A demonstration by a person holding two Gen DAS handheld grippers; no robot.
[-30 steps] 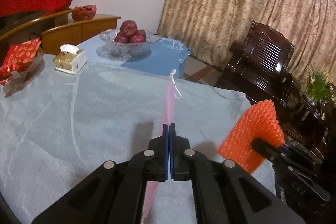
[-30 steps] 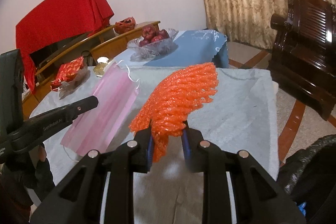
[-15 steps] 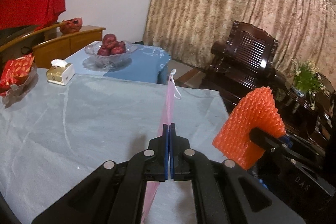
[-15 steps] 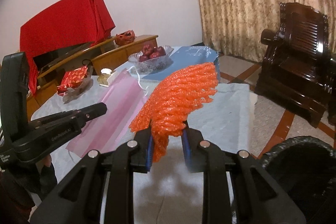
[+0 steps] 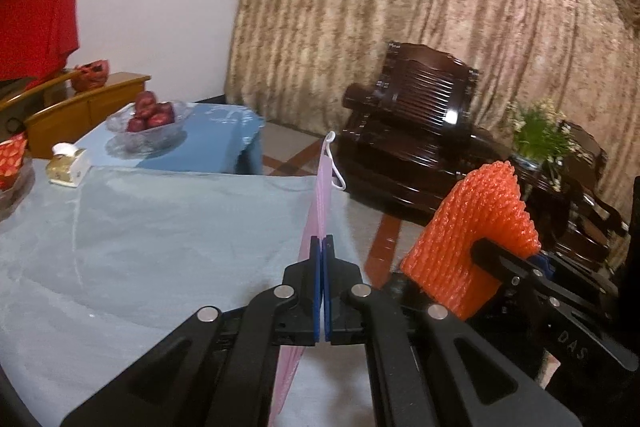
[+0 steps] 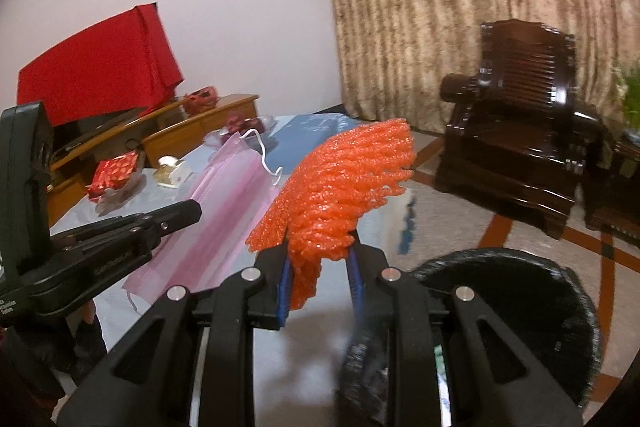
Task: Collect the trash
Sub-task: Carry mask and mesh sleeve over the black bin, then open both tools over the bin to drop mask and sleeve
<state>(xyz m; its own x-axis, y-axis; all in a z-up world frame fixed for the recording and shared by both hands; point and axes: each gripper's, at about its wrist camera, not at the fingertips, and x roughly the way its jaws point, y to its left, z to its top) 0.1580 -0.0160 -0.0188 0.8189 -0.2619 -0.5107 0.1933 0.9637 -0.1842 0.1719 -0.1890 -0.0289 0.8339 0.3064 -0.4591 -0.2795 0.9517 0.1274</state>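
My left gripper [image 5: 322, 247] is shut on a pink face mask [image 5: 323, 187], held edge-on above the table; the mask also shows flat in the right wrist view [image 6: 224, 219]. My right gripper [image 6: 320, 259] is shut on an orange foam fruit net [image 6: 344, 195], which also shows in the left wrist view [image 5: 476, 227] to the right of the mask. A bin lined with a black bag [image 6: 516, 307] stands on the floor just right of and below the right gripper.
The table with a pale blue cloth [image 5: 140, 235] holds a tissue box [image 5: 66, 167] and a red packet in a dish [image 6: 114, 175]. A glass bowl of red fruit [image 5: 150, 117] sits on a blue table behind. A dark wooden armchair [image 6: 516, 139] stands beyond the bin.
Both grippers have swung right, past the table's right edge, each still holding its item. The black bin has come fully into the right wrist view.
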